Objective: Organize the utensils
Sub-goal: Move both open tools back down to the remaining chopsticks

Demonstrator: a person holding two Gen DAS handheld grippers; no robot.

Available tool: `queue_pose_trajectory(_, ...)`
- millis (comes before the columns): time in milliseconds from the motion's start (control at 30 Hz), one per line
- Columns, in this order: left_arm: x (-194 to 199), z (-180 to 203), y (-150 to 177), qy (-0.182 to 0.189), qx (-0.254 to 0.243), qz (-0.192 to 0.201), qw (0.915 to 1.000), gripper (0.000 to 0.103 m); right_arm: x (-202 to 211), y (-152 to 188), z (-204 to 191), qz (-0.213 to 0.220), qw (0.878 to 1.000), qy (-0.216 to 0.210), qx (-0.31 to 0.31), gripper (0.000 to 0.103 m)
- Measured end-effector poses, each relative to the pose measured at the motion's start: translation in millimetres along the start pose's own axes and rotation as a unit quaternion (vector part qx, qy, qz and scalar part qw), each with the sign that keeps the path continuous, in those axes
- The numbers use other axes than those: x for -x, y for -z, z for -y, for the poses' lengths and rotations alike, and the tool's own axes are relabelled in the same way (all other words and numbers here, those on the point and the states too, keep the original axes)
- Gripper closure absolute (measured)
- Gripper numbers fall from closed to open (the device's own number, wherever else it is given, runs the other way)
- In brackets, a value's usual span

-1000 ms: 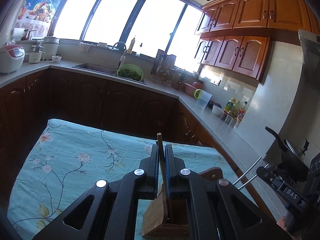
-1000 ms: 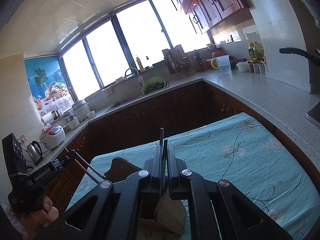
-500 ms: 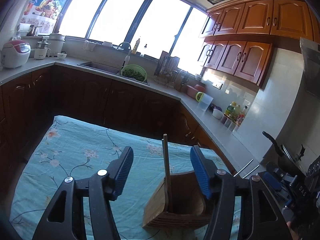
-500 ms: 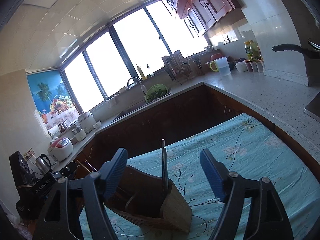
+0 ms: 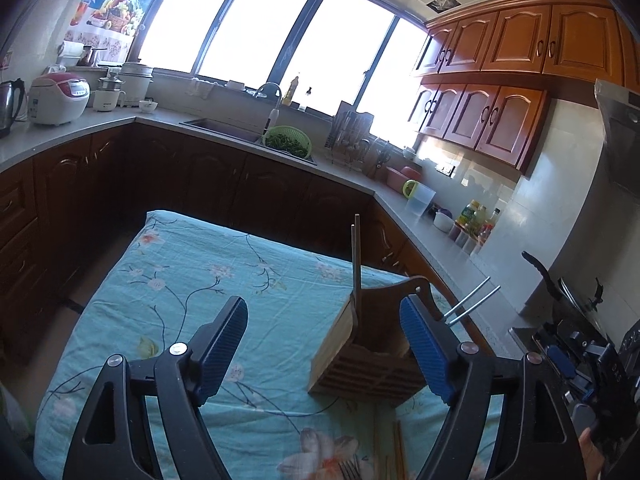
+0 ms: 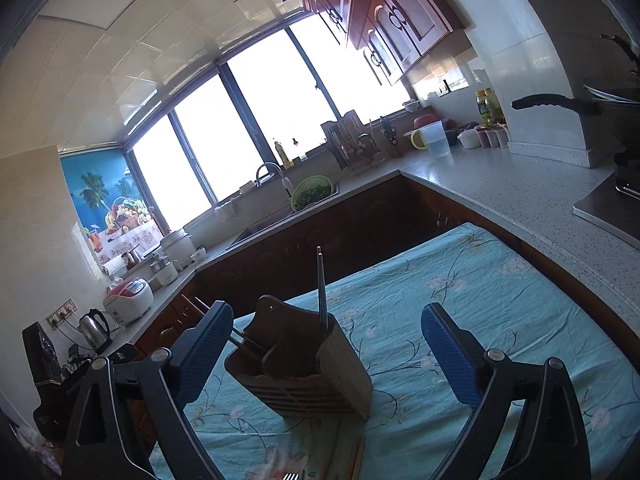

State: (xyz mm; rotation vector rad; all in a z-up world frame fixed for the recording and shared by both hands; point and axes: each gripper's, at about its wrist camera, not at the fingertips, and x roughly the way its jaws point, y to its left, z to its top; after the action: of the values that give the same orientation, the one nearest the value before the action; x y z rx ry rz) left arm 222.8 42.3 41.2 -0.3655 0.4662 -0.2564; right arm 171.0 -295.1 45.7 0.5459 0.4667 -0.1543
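Observation:
A wooden utensil holder [image 5: 368, 356] stands on the floral teal tablecloth [image 5: 192, 280]. Wooden chopsticks [image 5: 355, 256] stand upright in its left compartment, and metal chopsticks [image 5: 474, 300] lean out to the right. My left gripper [image 5: 324, 344] is open and empty, just in front of the holder. In the right wrist view the holder [image 6: 300, 372] has a dark chopstick [image 6: 321, 288] upright in it. My right gripper [image 6: 324, 352] is open and empty, with the holder between its fingers but apart from them. More chopsticks [image 5: 398, 452] and a fork [image 5: 350, 470] lie on the cloth near me.
Dark cabinets with a grey counter [image 5: 432, 236] wrap round the table's far and right sides. A sink with a green colander [image 5: 288, 142], a rice cooker [image 5: 60, 98], a kettle [image 6: 94, 326], bottles [image 5: 476, 216] and a pan [image 6: 560, 104] stand on it.
Both grippers were shut on chopsticks standing in the holder. They have opened, let go and drawn back, leaving the chopsticks upright in the holder.

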Motion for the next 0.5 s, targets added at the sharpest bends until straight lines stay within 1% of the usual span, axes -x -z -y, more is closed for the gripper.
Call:
queue_pose_trajectory(167,23,0,13,-0.001,0.001,-0.015,0.9999,0.024,11,14,6,-0.020,1.000,0.009,-0.004,0.007)
queue_pose_trajectory(500,40,-5,25,-0.027,0.004,-0.056,0.9981,0.024,28,36,11,-0.042,0.999,0.015,-0.001,0.007)
